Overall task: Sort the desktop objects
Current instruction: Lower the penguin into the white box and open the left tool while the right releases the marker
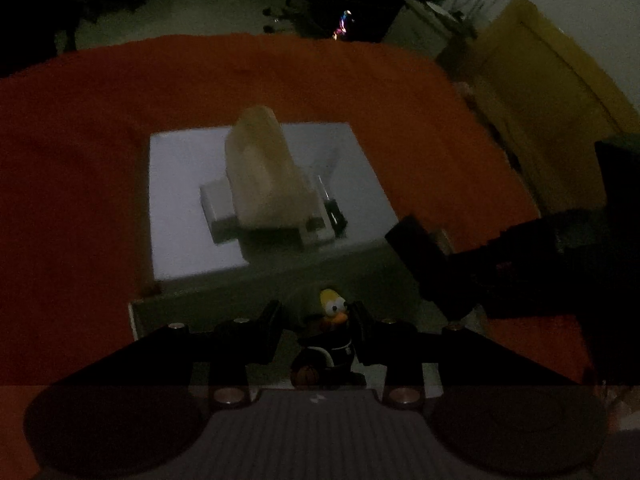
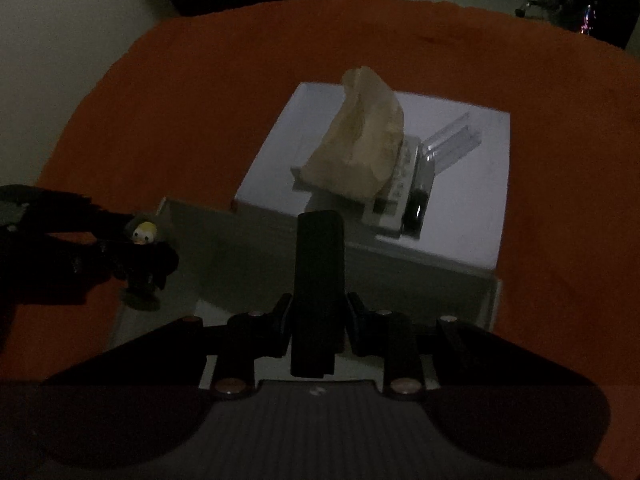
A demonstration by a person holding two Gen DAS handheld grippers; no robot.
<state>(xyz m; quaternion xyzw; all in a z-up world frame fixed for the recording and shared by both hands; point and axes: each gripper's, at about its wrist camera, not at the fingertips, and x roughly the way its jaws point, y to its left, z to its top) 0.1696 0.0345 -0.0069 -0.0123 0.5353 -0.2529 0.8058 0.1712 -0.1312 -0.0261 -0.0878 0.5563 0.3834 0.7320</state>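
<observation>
The scene is dim. My left gripper [image 1: 318,316] is shut on a small toy figure [image 1: 332,332] with a yellow head, big eyes and a dark body; the same toy figure [image 2: 144,240] shows at the left of the right wrist view. My right gripper [image 2: 318,310] is shut on a black oblong object [image 2: 318,280] that stands up between its fingers; that black object [image 1: 420,256] shows at the right of the left wrist view. Both hang over the near edge of a white open box [image 1: 180,184], whose white box wall [image 2: 272,148] lies ahead. Inside lie a beige crumpled bag [image 1: 264,172], a flat white item and a dark pen.
The box rests on an orange tablecloth [image 1: 80,160] that spreads all around it. A box flap [image 2: 240,248] lies flat at the near side. A yellow cabinet [image 1: 540,80] stands beyond the table's right edge; dark chairs and floor lie behind.
</observation>
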